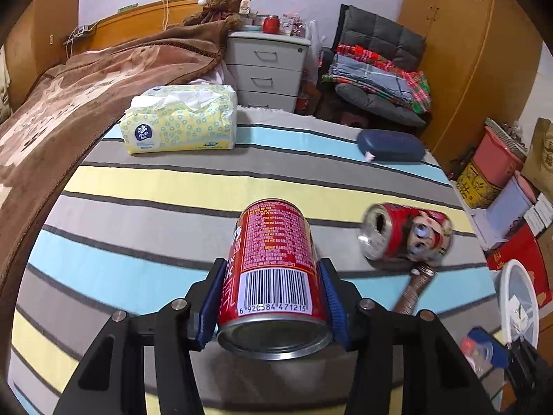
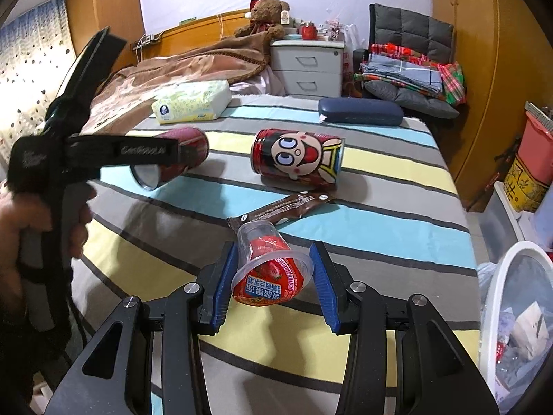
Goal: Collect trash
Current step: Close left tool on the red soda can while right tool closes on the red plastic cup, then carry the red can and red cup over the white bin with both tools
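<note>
My left claw (image 1: 273, 297) is pinching a red can (image 1: 276, 269) by its sides, blue pads pressed on either flank, the can's long axis running straight out along the fingers, its bottom rim toward my wrist and its far end pointing up the striped table (image 1: 138, 186). From the right wrist view it looks lifted clear of the cloth. My right claw (image 2: 273, 283) is closed on a clear plastic jelly cup (image 2: 268, 266) with a red label, its wide mouth tilted toward me and its narrow base away.

What matters next is the white bin (image 2: 511, 297): it stands off the table's right edge, down low, just beside my right hand and well across from my left. So I judge the cup goes in first with a short swing right, while the can has to cross in front of me to get there.

Still lying on the table are a cartoon-face can (image 2: 297, 155) on its side, long axis across my view, and a brown wrapper (image 2: 283, 207) just in front of my right claw. The tissue pack (image 1: 179, 121) and dark blue case (image 1: 390, 145) farther back do not look like trash.
</note>
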